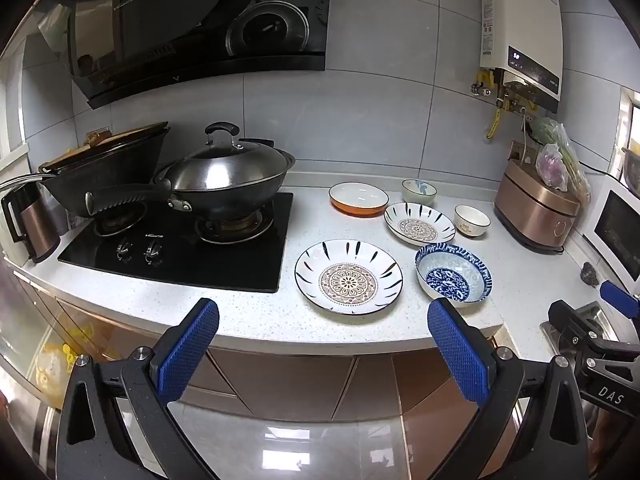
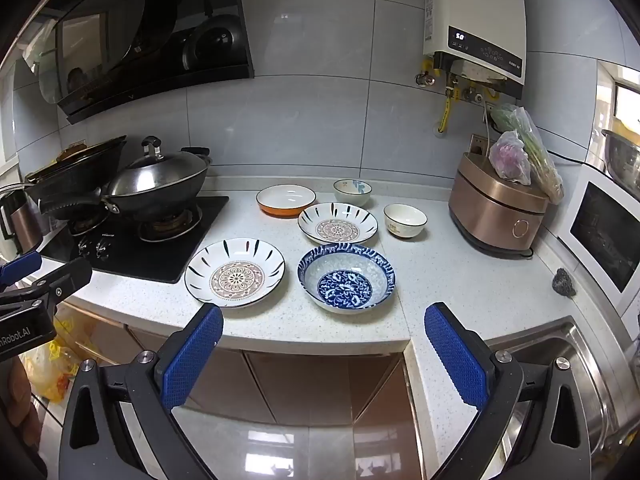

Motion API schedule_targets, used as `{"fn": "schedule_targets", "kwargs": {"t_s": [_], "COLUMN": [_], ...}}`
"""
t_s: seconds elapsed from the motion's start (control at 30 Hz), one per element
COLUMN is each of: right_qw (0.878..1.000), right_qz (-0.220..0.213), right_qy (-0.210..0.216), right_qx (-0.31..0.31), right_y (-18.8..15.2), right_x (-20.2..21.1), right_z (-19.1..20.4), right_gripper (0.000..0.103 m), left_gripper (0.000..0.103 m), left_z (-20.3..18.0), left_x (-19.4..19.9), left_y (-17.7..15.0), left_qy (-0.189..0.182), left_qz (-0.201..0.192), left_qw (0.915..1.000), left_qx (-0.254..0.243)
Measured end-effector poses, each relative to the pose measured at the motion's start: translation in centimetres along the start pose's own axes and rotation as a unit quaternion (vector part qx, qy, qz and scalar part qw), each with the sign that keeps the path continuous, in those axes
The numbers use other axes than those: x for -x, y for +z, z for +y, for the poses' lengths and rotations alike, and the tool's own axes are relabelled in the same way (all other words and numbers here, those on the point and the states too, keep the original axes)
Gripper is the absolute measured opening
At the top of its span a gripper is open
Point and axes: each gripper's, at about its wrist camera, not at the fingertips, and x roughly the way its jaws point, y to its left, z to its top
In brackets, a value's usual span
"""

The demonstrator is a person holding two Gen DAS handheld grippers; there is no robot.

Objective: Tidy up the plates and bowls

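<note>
A white speckled stone countertop (image 2: 460, 280) carries a black glass gas hob (image 2: 132, 248), two white patterned plates (image 2: 235, 272) (image 2: 338, 223), a blue-and-white floral bowl (image 2: 346, 278), an orange-sided white dish (image 2: 285, 199), two small pale bowls (image 2: 352, 192) (image 2: 405, 220), a copper-coloured rice cooker (image 2: 496, 212) and a small dark lump (image 2: 564, 282).

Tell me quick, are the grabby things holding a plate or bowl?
Left gripper: jaws open, holding nothing.
Right gripper: jaws open, holding nothing.

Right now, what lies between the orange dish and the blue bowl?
The smaller patterned plate lies between the orange dish and the blue bowl. The right wrist view shows it best; the plate touches neither.
</note>
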Motion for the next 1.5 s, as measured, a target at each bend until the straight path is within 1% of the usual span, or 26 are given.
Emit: {"fn": "schedule_targets", "kwargs": {"t_s": [0.37,0.4,0.43,0.57,1.5], "right_qw": [1.000,1.000,1.000,1.000,1.000], "right_qz": [0.000,0.000,0.000,0.000,0.002], "right_qy": [0.000,0.000,0.000,0.000,0.001], "right_qx": [0.001,0.002,0.001,0.001,0.001], "right_y": [0.05,0.06,0.07,0.06,0.15], "right_x": [-0.06,-0.06,-0.06,-0.09,-0.23], "right_z": [-0.07,-0.07,-0.09,-0.16,-0.02], "right_gripper": [0.103,0.103,0.103,0.103,0.103], "left_gripper": [0.102,0.102,0.102,0.102,0.102], "left_z": [-0.75,-0.90,-0.22,-0.20,-0.23], "left_x": [-0.46,0.06,0.02,0.04,-0.11], "left_y": [0.58,0.72,0.12,-0.16,0.01], "left_qy": [0.006,0.005,0.000,-0.001,-0.003], "left_qz": [-0.002,-0.001,-0.004,-0.005,-0.004], "left_qw": [1.0000,1.0000,1.0000,1.0000,1.0000], "left_qx": [-0.005,-0.003,0.001,-0.002,-0.003]}}
